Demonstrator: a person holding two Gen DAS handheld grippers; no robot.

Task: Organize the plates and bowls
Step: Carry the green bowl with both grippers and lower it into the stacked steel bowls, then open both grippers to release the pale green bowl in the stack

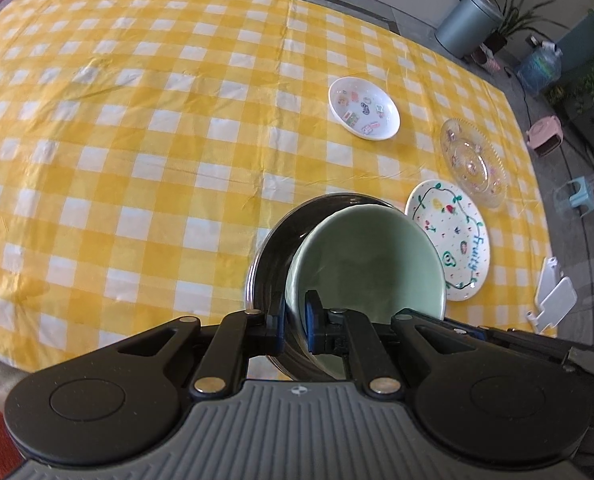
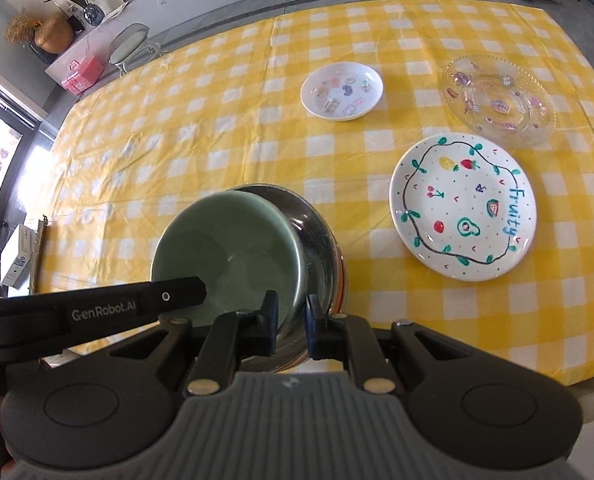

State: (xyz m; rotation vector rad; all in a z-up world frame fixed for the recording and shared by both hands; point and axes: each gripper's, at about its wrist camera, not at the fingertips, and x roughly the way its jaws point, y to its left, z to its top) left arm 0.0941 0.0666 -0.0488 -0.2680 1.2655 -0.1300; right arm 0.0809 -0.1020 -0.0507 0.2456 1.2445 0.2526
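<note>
While both tools clamp the rim, left tool and right tool, we hold the pale green ceramic bowl inside the shiny steel bowl on the yellow-checked counter.

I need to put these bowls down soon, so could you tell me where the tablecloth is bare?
Bare: the tablecloth left of the green bowl and steel bowl. Crowded right: Fruity plate, glass plate, small white dish.
</note>
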